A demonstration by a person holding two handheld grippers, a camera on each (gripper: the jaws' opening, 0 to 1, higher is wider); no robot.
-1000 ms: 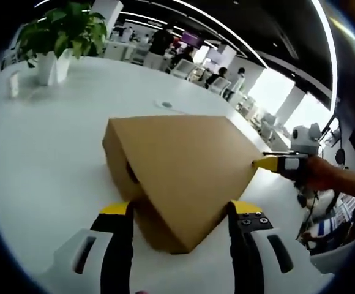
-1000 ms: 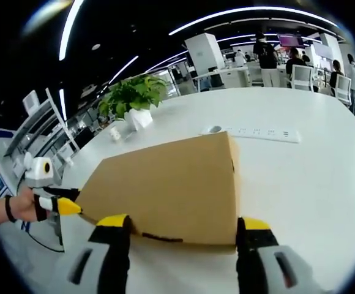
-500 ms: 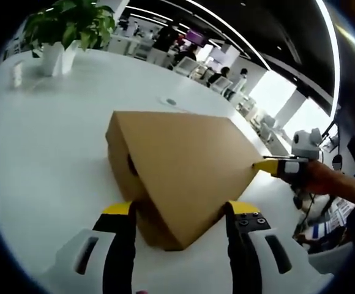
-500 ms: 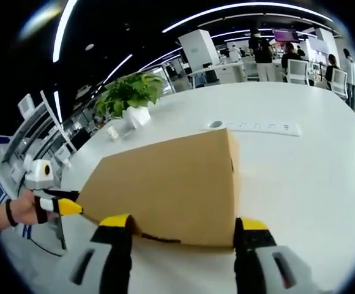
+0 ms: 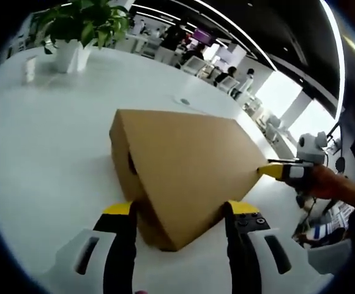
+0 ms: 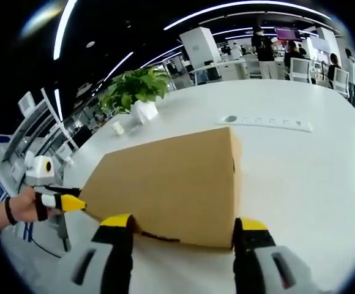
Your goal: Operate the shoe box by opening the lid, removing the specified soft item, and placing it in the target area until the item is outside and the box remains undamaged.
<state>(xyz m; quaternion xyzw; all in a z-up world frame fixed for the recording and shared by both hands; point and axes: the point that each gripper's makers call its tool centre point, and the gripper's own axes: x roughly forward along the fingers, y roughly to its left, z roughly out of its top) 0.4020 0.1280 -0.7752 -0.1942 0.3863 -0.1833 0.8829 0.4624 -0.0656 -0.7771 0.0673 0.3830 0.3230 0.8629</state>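
— Left gripper (image 5: 180, 211): what is it doing?

— Its two yellow-tipped jaws stand wide apart, one on each side of the near corner of the shoe box (image 5: 186, 165). They hold nothing. Whether the tips touch the cardboard, I cannot tell.

— And the right gripper (image 6: 182, 225)?

— Its jaws are spread wide too, with nothing between them. They sit at the near edge of the shoe box (image 6: 165, 180), one tip near each end of that edge. In the left gripper view you can see the right gripper (image 5: 274, 171) come in from the right, held by a hand (image 5: 324, 182), with its yellow tip right at the far corner of the box.

— Where is the box?

— It is a plain brown cardboard box on a big white table (image 5: 49, 141). The lid is on and shut. One end wall has a dark round hole (image 5: 131, 163) in it.

— What else is on the table?

— A green plant in a white pot (image 6: 138, 92) stands well away from the box. A small white thing (image 6: 119, 128) stands near the pot. A long white power strip (image 6: 268, 122) lies past the box. In the right gripper view the left gripper (image 6: 66, 203) shows at the left, held by a hand (image 6: 15, 207) with a dark band on the wrist, its yellow tip at the box's corner.

— And behind?

— An office with chairs, desks and some people (image 6: 264, 49) far off.
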